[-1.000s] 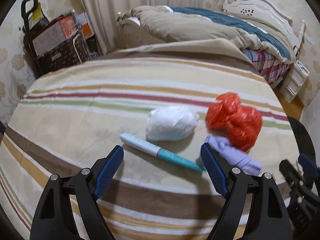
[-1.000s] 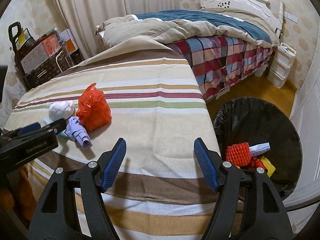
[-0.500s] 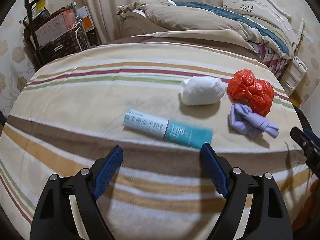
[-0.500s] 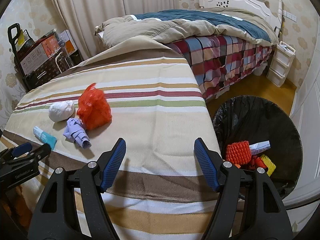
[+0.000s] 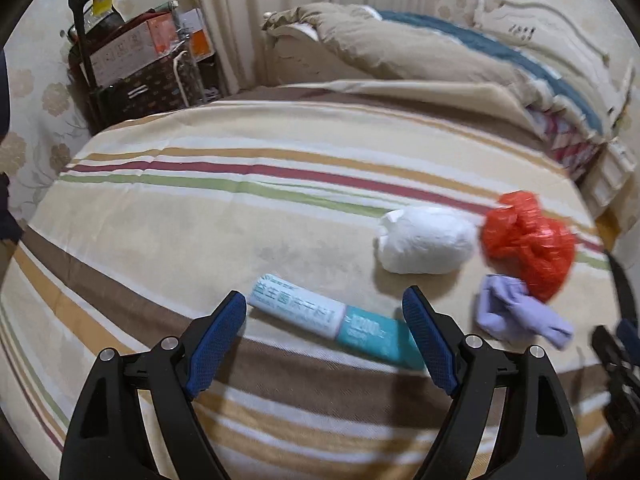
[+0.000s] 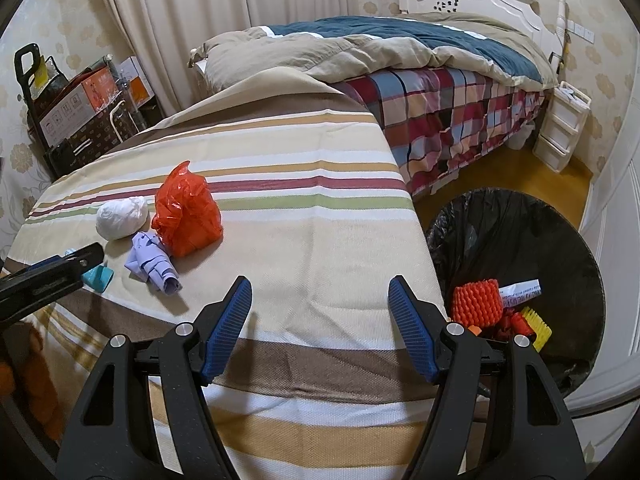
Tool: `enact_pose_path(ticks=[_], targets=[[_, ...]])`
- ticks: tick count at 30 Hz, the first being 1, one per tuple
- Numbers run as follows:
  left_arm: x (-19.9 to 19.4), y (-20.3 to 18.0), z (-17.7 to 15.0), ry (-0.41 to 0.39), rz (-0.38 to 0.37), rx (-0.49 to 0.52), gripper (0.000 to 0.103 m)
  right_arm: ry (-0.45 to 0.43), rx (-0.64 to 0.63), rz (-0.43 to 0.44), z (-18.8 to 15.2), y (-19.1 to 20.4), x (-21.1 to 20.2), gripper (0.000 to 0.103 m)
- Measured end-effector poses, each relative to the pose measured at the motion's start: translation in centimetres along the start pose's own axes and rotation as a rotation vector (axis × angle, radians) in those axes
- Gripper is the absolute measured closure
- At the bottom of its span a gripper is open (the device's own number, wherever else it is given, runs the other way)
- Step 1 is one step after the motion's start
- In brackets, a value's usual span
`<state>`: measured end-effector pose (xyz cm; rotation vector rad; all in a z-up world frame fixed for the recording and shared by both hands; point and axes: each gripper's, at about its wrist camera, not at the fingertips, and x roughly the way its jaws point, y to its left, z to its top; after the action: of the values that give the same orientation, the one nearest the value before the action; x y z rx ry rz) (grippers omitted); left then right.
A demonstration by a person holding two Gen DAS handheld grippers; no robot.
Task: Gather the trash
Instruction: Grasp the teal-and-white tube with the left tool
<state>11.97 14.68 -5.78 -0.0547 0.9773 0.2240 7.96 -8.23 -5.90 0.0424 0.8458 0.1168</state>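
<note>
Readable only in part: "1200" in white on the teal end of the tube [image 5: 335,321] lying on the striped cover just in front of the white wad [image 5: 425,240], with a row of teal characters on the tube's white end too blurred to make out. Small print on the white paper slip [image 6: 519,290] in the black bin and on the cardboard boxes [image 6: 76,109] far behind the wad, all too small to read.

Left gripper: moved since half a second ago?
Yes. In the right wrist view the left gripper has pushed in across the striped cover, now overlapping the teal-and-white tube, nearer the purple wad.
</note>
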Motion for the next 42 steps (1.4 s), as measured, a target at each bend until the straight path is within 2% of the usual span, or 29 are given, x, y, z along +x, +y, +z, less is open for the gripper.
enact_pose_path(ticks=[15, 22, 28, 34, 36, 39, 42], targets=[[-2.4, 4.7, -4.3, 0.004, -0.062, 0.022, 0.021, -0.002, -0.007, -0.004, -0.2, 0.1, -0.2, 0.034], [-2.3, 5.0, -4.0, -0.012, -0.093, 0.016, 0.023, 0.002, -0.026, -0.004, -0.3, 1.2, -0.3, 0.034], [-1.8, 3.7, -3.0, -0.038, -0.111, 0.073, 0.035, 0.011, -0.05, 0.008, -0.8, 2.4, -0.6, 0.034], [-2.0, 3.5, -3.3, -0.068, -0.102, 0.113, 0.06, 0.029, -0.1, 0.041, -1.3, 4.2, -0.7, 0.034], [-2.1, 3.7, -3.4, -0.074, -0.098, 0.118, 0.071, 0.028, -0.115, 0.05, -1.3, 4.9, -0.7, 0.034], [-2.2, 4.0, -3.5, -0.079, -0.09, 0.12, 0.079, 0.029, -0.129, 0.073, -1.2, 6.0, -0.5, 0.034], [-2.2, 4.4, -3.5, -0.08, -0.087, 0.116, 0.08, 0.034, -0.146, 0.1, -0.9, 7.1, 0.0, 0.034]])
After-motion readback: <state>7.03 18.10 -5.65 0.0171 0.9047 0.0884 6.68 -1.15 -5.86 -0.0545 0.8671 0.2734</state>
